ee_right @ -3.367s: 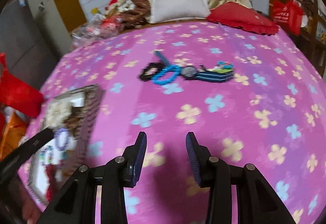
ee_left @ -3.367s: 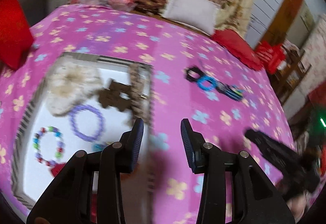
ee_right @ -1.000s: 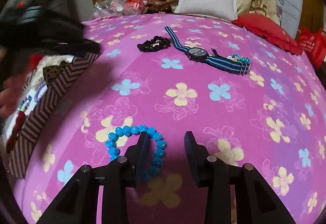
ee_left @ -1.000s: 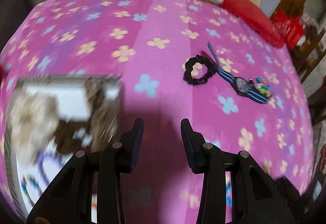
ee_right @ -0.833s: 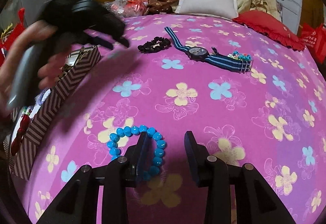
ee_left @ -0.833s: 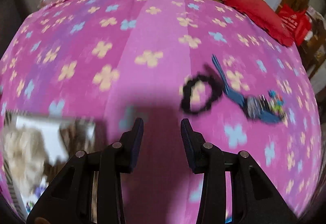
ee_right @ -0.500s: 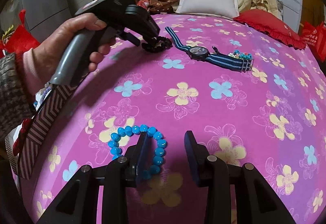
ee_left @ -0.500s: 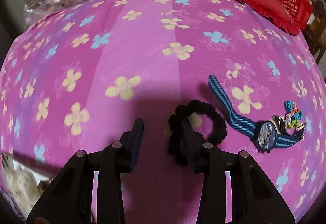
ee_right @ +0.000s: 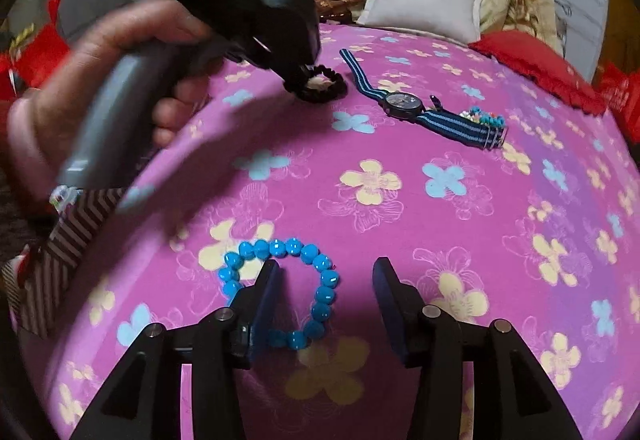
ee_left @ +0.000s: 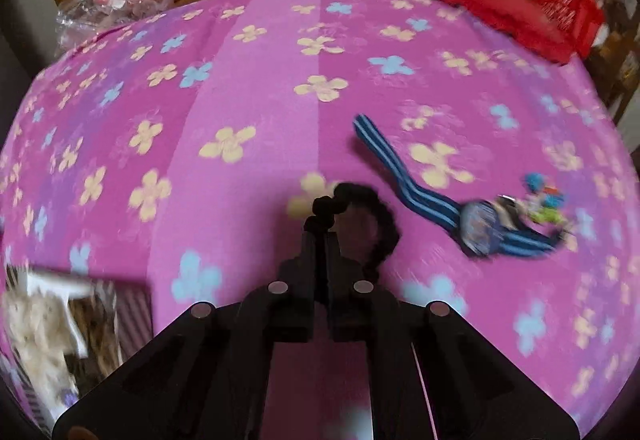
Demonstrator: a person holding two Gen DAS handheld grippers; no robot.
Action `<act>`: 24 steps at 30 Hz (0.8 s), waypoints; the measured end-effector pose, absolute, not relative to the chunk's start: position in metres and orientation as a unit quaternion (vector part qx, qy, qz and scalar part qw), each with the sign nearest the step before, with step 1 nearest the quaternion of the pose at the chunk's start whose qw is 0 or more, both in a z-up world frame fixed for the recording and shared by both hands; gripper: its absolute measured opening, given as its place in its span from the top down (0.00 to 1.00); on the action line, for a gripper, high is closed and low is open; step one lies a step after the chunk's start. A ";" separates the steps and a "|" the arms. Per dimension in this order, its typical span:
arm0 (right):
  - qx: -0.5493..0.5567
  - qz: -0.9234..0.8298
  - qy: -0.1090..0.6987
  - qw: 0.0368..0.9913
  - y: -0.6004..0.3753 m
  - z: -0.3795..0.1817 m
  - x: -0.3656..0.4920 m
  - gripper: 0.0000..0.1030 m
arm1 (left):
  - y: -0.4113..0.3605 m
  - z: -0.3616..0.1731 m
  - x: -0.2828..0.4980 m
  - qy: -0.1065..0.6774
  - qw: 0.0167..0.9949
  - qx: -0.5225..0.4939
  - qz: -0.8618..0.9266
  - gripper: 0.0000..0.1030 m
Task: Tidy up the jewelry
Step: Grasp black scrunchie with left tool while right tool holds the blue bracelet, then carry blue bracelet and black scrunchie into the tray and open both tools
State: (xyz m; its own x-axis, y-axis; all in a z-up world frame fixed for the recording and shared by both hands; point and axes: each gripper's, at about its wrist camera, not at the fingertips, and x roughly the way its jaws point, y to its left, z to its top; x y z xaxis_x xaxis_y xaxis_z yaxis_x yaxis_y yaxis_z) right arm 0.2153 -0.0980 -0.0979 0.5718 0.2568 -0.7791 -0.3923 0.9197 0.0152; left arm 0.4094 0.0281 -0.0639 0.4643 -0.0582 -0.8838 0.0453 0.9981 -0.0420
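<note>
The left tongs (ee_left: 320,236) have just snapped together on the near rim of the black scrunchie (ee_left: 370,218); half a second ago their two pads stood apart with that rim merely between them, and now they meet with a bunch of the black fabric pinched at the tips. The rest of the loop lies slack on the pink flowered bedspread (ee_left: 248,88) (in the right wrist view the same tongs (ee_right: 298,80) sit on the left edge of the scrunchie (ee_right: 324,84), held by a hand (ee_right: 132,80)). Just beside the scrunchie, toward the right, lies the blue striped watch (ee_left: 480,228), with a small multicoloured bead piece (ee_left: 544,200) at its far end; neither is touched.

The right tongs (ee_right: 324,278) have just been opening and stand about half spread over the blue bead bracelet (ee_right: 280,288). Their left pad sits inside the ring and their right pad well outside it, so the right side of the ring lies between the pads, unpressed and flat on the bedspread.

The striped box (ee_left: 80,324), blurred at the lower left of the left wrist view, already holds pieces I cannot make out; its striped wall (ee_right: 52,260) shows at the left edge of the right wrist view.

So the scrunchie looks secured and ready to be lifted toward the box, while the bracelet is not gripped yet. A pinch on soft fabric may slip, I would judge.
</note>
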 end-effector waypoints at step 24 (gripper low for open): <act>-0.052 0.206 0.404 0.890 -0.054 -0.010 0.179 0.92 | 0.256 0.000 0.153 0.387 0.887 -0.251 0.000 0.97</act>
